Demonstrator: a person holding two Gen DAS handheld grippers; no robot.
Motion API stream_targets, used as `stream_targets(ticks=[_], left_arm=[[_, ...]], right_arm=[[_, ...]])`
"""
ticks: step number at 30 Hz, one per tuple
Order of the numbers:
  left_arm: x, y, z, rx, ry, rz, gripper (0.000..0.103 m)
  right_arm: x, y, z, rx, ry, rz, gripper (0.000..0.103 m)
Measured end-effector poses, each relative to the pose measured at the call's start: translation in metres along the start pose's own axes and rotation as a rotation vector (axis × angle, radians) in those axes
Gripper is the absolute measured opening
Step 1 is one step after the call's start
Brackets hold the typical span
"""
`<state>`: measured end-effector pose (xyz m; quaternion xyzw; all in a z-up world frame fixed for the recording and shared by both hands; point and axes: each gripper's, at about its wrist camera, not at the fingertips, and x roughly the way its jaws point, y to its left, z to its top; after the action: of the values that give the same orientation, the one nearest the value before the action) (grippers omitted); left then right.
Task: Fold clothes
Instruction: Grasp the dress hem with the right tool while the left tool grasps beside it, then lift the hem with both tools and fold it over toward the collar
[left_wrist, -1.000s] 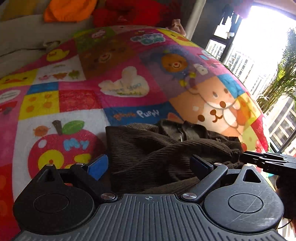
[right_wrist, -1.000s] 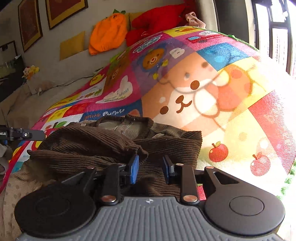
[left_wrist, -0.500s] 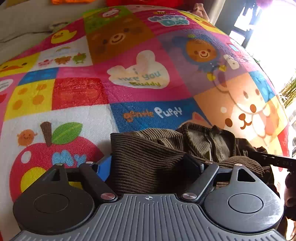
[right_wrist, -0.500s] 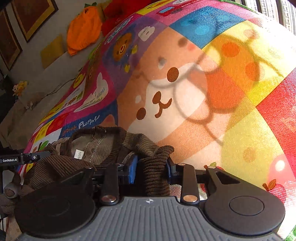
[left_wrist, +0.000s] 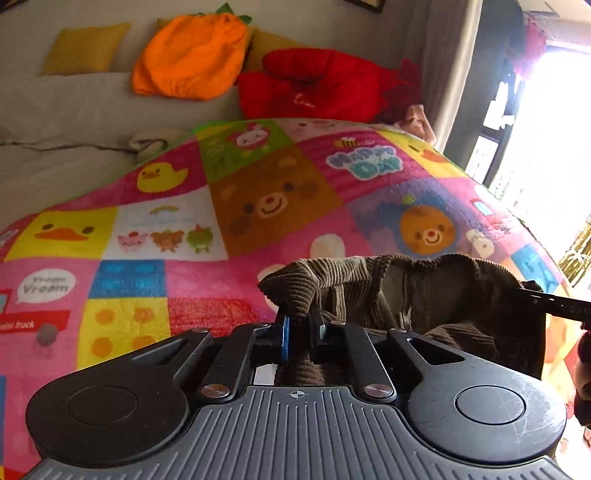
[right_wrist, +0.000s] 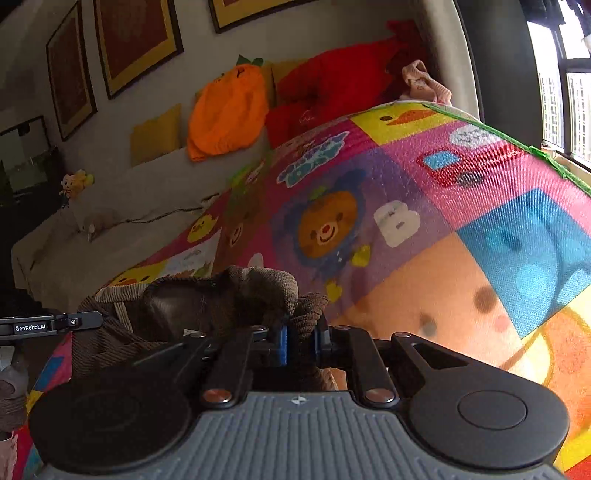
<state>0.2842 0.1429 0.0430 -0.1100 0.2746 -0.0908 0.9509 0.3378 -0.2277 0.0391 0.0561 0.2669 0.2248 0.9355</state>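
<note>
Both claws pinching brown corduroy garment | left gripper clamps one bunched edge | right gripper clamps other | fabric slung between them, raised above patchwork play mat ahead

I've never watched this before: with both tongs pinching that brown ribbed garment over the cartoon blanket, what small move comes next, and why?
Probably draw the two apart to stretch the cloth flat. The left tongs and right tongs each clamp a bunched edge of the brown corduroy garment, which sags crumpled between them above the colourful patchwork blanket.
</note>
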Motion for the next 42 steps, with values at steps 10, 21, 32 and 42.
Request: stream_targets(ticks=[10, 21, 32, 42], left_arm=[[-0.101, -0.014, -0.086, 0.109, 0.035, -0.052, 0.011], [-0.153, 0.020, -0.149, -0.026, 0.141, -0.117, 0.064], [-0.083, 0.019, -0.129, -0.242, 0.183, -0.118, 0.090], [-0.092, -0.012, -0.118, -0.129, 0.108, -0.080, 0.014]], right_arm=[[-0.111, 0.024, -0.074, -0.239, -0.051, 0.035, 0.012], [-0.161, 0.013, -0.176, -0.282, 0.153, -0.042, 0.026], [-0.163, -0.025, -0.142, 0.199, 0.036, 0.111, 0.068], [-0.105, 0.002, -0.135, 0.154, 0.052, 0.081, 0.013]])
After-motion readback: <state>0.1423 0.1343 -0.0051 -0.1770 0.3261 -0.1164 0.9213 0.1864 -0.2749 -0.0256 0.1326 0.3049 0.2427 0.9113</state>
